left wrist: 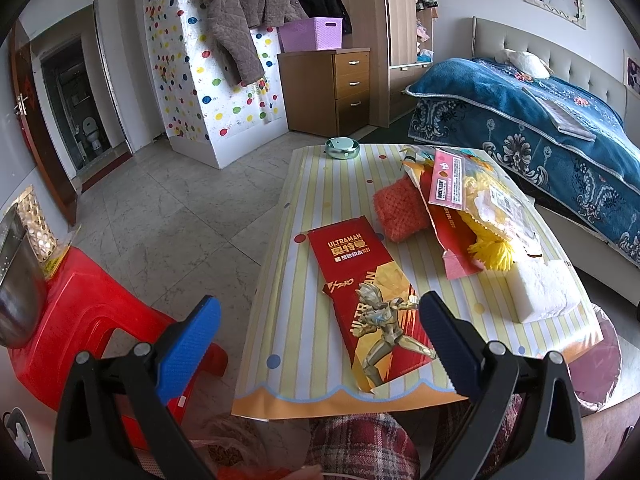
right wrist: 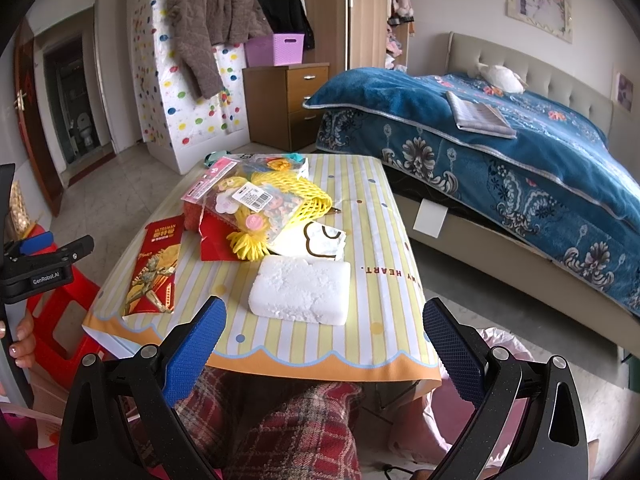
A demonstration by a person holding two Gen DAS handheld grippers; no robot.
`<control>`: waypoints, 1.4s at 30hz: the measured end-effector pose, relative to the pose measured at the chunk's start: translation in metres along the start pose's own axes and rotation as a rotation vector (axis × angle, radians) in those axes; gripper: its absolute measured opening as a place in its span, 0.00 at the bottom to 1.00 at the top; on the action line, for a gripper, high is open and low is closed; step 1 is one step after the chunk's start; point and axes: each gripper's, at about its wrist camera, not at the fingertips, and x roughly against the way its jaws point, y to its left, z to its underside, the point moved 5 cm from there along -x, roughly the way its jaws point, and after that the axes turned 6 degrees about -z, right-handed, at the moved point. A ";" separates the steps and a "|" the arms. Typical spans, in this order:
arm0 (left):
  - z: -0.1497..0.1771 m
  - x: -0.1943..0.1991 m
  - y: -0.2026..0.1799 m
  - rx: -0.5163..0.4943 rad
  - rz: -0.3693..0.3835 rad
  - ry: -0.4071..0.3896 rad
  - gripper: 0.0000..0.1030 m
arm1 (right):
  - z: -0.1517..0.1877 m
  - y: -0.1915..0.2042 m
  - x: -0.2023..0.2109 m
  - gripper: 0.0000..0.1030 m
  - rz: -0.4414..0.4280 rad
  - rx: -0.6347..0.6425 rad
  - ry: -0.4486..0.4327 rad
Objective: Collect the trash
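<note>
A small table with a striped yellow cloth [left wrist: 312, 208] [right wrist: 372, 240] holds trash. A red Ultraman box [left wrist: 360, 280] [right wrist: 154, 264] lies flat near the front left. A white foam block [left wrist: 540, 288] [right wrist: 300, 288] lies at the front. A pile of yellow foam netting and plastic packaging [left wrist: 476, 208] [right wrist: 264, 204] sits behind, with an orange mesh piece [left wrist: 400, 212]. My left gripper [left wrist: 316, 312] is open and empty, above the table's front left edge by the red box. My right gripper [right wrist: 324, 320] is open and empty, in front of the foam block.
A red plastic stool [left wrist: 92, 312] stands left of the table with a metal bowl [left wrist: 16, 288]. A pink bag [right wrist: 500, 396] sits on the floor at the right of the table. A bed with a blue blanket [right wrist: 520, 148] stands to the right. A green round tin [left wrist: 342, 147] sits on the table's far edge.
</note>
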 end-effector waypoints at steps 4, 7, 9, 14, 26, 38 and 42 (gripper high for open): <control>0.000 0.001 0.000 0.000 -0.002 0.000 0.94 | 0.000 0.000 0.000 0.95 -0.001 -0.001 0.000; 0.000 0.001 0.000 -0.001 -0.001 0.000 0.94 | 0.000 0.000 0.000 0.95 0.000 -0.001 0.000; 0.001 0.001 0.000 -0.001 0.000 0.000 0.94 | 0.000 0.000 0.000 0.95 0.000 -0.001 0.000; 0.001 0.000 0.000 -0.001 0.002 0.001 0.94 | 0.000 0.000 0.000 0.95 0.000 -0.001 0.000; 0.002 -0.002 -0.006 -0.004 0.003 0.008 0.94 | 0.007 -0.005 -0.004 0.95 0.004 0.016 -0.007; 0.014 -0.039 -0.013 -0.038 0.017 0.013 0.94 | 0.037 -0.025 -0.074 0.93 -0.073 0.070 0.032; 0.016 -0.047 -0.014 -0.004 0.063 0.037 0.94 | 0.038 -0.028 -0.092 0.88 -0.134 0.086 0.068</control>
